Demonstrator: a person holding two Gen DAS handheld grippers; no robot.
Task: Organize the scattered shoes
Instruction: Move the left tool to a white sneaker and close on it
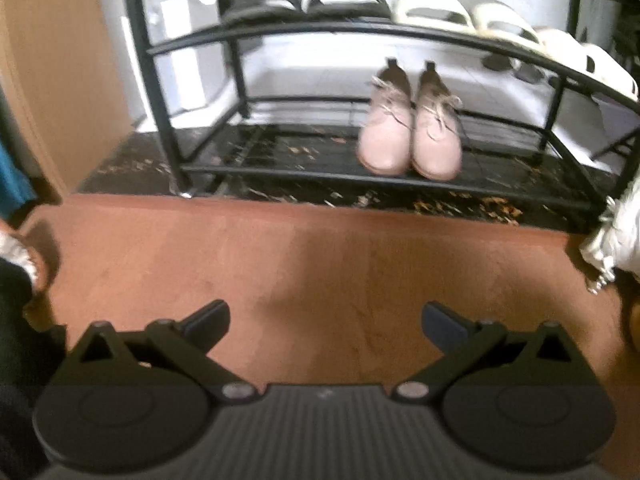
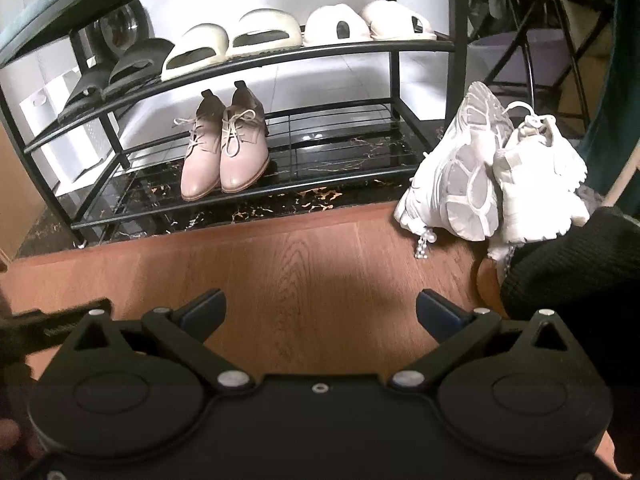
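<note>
White sneakers (image 2: 492, 176), 2, heaped on the wooden floor (image 2: 304, 264) ahead and to the right of the right gripper (image 2: 320, 312). 1 lies on its side, grey-and-white sole turned toward the camera, long axis running up and away from the tool; the other leans against it, chunky white sole facing right. Laces loose; a beaded charm hangs at the near end. No legible brand or writing.

Pink lace-up shoes (image 2: 224, 148), 1 pair, upright side by side on the bottom shelf of the black metal shoe rack (image 2: 256, 56), toes pointing toward the tool, heels to the wall, straight ahead and slightly left of the right gripper.

Upper shelf: black slides (image 2: 116, 72), cream slides (image 2: 236, 38), white slippers (image 2: 368, 22), 1 pair each, open ends toward the tool.

Right gripper: fingers spread wide, nothing between them. Left gripper (image 1: 326, 320): likewise spread and unladen, above bare floor; view blurred.

Dark knitted sleeve (image 2: 576, 264) at the right gripper's right.
</note>
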